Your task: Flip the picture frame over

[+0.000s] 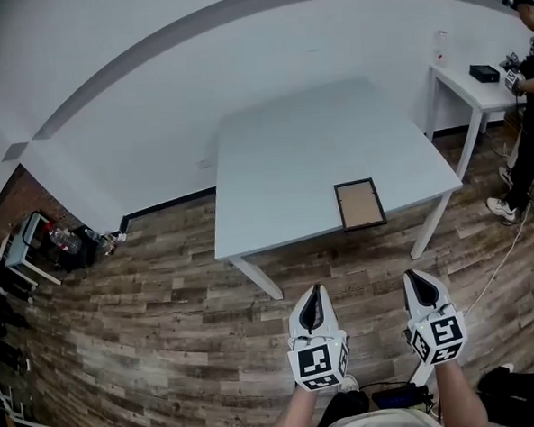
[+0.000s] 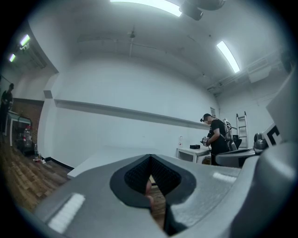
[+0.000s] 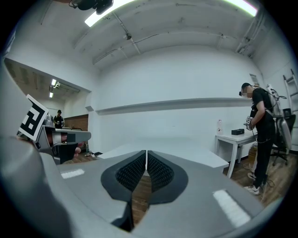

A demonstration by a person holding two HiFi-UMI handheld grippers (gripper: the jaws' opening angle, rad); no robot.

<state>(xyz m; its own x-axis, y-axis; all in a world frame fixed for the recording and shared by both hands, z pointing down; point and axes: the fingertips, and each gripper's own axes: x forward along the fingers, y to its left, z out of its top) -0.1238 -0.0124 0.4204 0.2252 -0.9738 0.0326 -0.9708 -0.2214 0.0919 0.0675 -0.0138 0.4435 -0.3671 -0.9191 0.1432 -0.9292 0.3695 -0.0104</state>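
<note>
Both left tongs (image 1: 316, 290) and right tongs (image 1: 416, 277) closed, picture frame (image 1: 359, 204) well ahead.

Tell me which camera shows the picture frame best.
The head view: the picture frame lies flat and whole near the front edge of the white table, seen from above. Both gripper views look low across that table, and the frame cannot be made out in either.

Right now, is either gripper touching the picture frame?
No, the left gripper and the right gripper hang above the floor, apart from the picture frame on the table.
</note>
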